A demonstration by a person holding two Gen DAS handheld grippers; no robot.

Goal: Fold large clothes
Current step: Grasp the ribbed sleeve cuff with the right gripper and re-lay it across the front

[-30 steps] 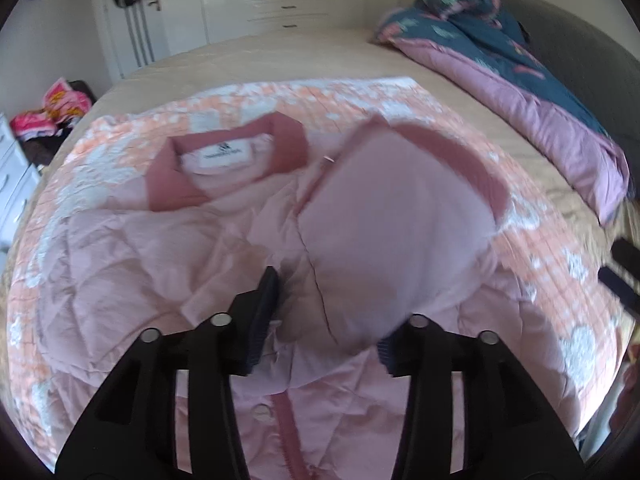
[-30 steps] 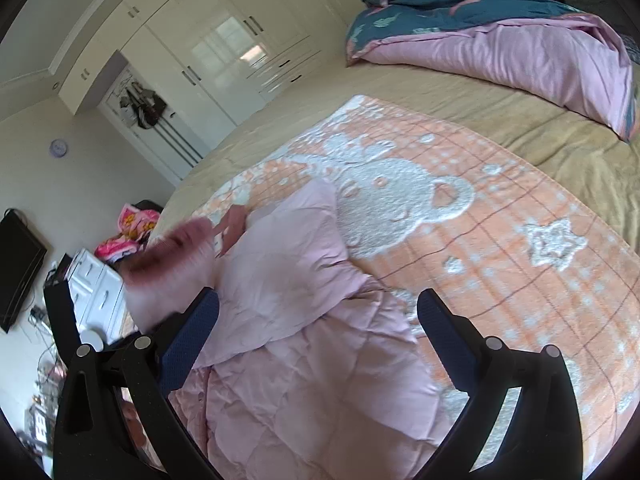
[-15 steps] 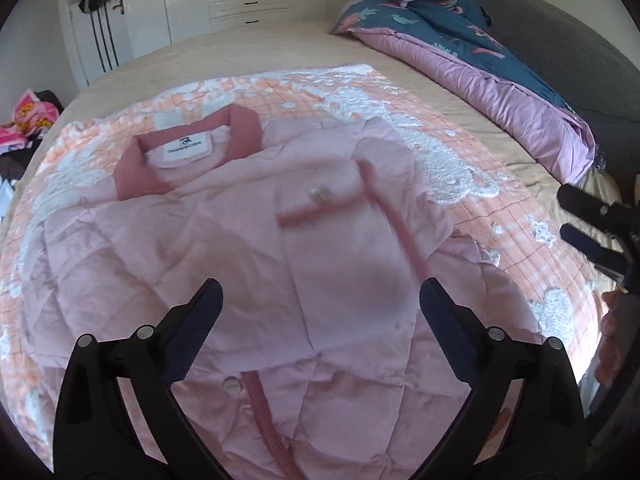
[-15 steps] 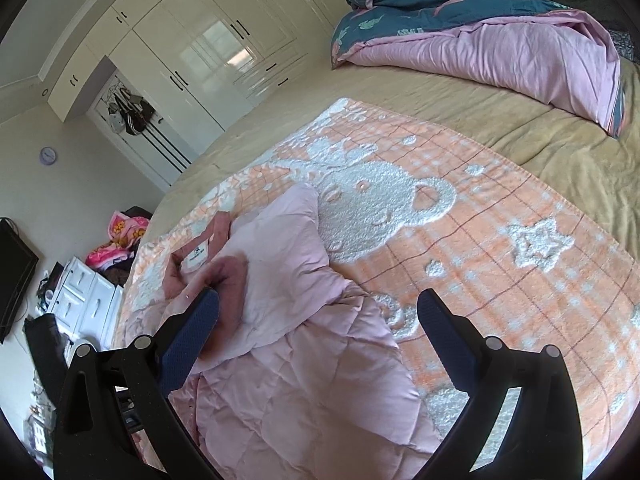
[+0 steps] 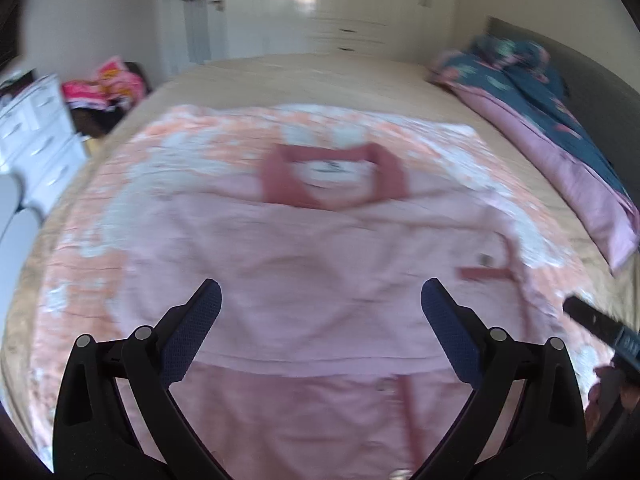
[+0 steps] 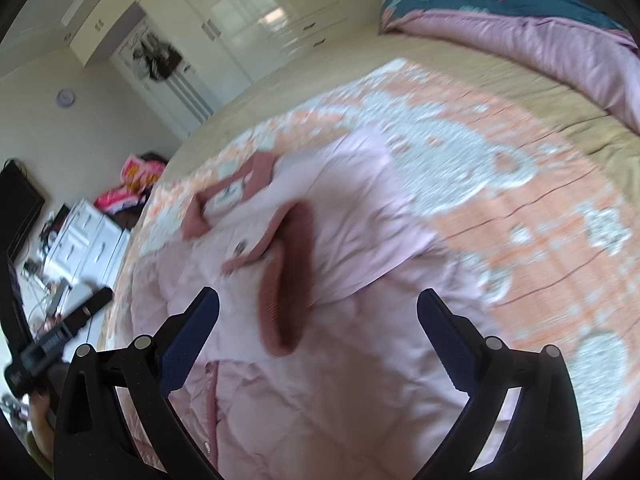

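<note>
A: What's nearest in the left wrist view?

B: The left gripper (image 5: 320,308), its dark blue padded fingers (image 5: 192,334) spread wide with nothing between them, held above the pale pink quilted jacket (image 5: 320,280).

A: And the other one?

B: The right gripper (image 6: 318,308) is likewise spread wide and empty, over the same jacket. A sleeve lies folded across the chest, its darker rose ribbed cuff (image 6: 286,280) open toward the camera.

A: Where does the jacket lie?

B: Flat on the orange-and-white checked fleece blanket (image 5: 80,240), which is spread over the tan-sheeted bed (image 5: 320,80). Its rose collar (image 5: 332,180) with a white label points toward the far edge of the bed. A rose placket (image 5: 408,400) runs down the front toward the near edge.

A: Farther off?

B: A rumpled duvet, teal print backed in mauve (image 5: 560,140), lies along the bed's right edge. Beyond the far edge stand white wardrobes (image 5: 320,0); off the left edge, a white chest of drawers (image 5: 36,136) and a heap of bright pink fabric (image 5: 104,88). Both views are blurred.
</note>
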